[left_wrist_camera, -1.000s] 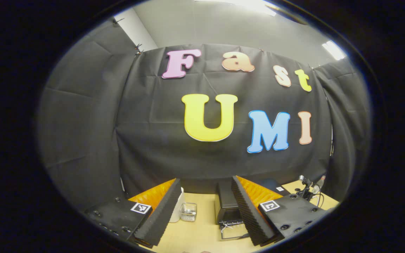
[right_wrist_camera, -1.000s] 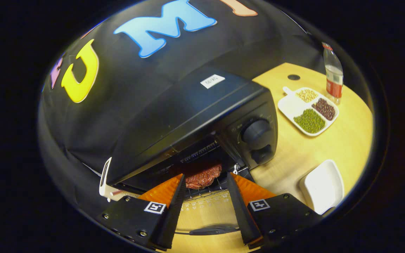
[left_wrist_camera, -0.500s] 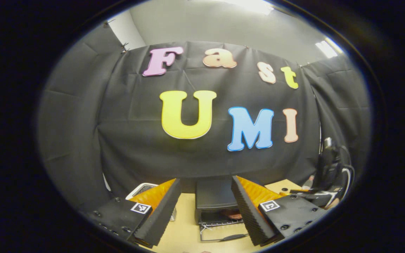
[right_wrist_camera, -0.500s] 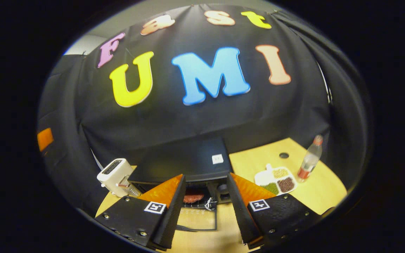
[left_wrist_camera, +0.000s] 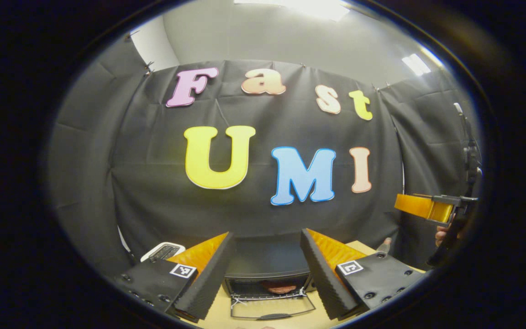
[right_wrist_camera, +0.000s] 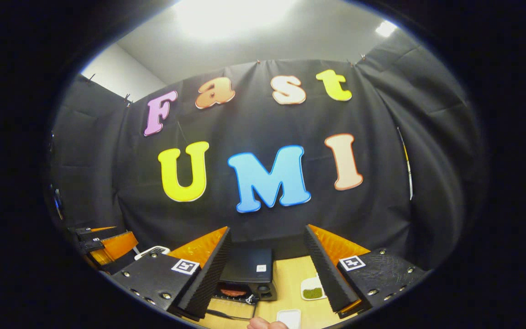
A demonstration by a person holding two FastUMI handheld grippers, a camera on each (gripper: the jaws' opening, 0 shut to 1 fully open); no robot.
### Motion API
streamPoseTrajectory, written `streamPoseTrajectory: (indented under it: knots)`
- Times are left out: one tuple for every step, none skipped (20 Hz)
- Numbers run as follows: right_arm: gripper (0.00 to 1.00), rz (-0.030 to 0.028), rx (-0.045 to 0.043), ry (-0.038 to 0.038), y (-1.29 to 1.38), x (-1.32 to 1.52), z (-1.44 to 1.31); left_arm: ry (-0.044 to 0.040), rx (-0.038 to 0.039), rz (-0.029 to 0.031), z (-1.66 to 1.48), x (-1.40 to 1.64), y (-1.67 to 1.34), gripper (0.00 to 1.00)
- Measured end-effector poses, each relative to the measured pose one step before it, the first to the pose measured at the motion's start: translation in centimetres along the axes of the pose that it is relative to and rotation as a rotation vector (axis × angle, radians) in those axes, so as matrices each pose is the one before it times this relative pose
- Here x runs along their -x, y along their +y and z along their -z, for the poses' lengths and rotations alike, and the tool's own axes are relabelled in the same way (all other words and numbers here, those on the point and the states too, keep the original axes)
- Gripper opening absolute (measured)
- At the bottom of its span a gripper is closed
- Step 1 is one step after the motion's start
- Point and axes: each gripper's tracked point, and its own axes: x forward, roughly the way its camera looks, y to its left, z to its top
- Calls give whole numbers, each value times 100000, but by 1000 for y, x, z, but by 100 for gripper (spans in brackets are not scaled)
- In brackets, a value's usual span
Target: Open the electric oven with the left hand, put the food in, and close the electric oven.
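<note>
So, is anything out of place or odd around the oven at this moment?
Nothing is spilled or damaged. The one open matter: the electric oven has its door folded down flat, with the food on the rack inside. Both hand-held grippers, left and right, are open, holding nothing, well back from it.

Black oven [left_wrist_camera: 263,267] open, meat [left_wrist_camera: 279,287] inside

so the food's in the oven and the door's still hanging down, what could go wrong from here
1. The oven door lies fully open with the meat on the rack; if it is left so, the task stays unfinished.
2. The left gripper is held high and back from the oven, jaws open; coming down for the low door handle, it could miss it or knock the door.
3. A white appliance stands close beside the oven and could get bumped.
</note>
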Motion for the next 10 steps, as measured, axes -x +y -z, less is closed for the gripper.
streamPoseTrajectory:
  knots:
    - [87,-712,-131,-1473,34,423,-570,-569,-223,265,-240,-40,-608,100]
    - [96,-673,-554,-547,-114,298,-201,191,-353,-189,134,5,-499,100]
    - [96,-60,-683,145,-295,247,-116,1236,-360,-141,437,-104,-525,100]
    - [96,449,-496,700,-512,160,123,2072,-34,-153,842,-59,-494,100]
    - [96,322,-468,547,-434,31,567,2349,554,-191,953,-177,-358,100]
    - [96,474,-95,550,-499,-29,186,2232,953,4,1050,-164,-348,100]
    - [95,266,196,909,-430,181,191,3054,1019,-75,1126,-240,-273,100]
    - [95,-290,-77,745,-241,72,23,3689,819,-469,1483,-452,-179,98]
    - [95,230,-77,814,-424,-3,386,3804,654,-507,1606,-387,81,96]
    - [95,342,-155,448,-526,110,193,4435,800,-452,1777,-372,64,94]
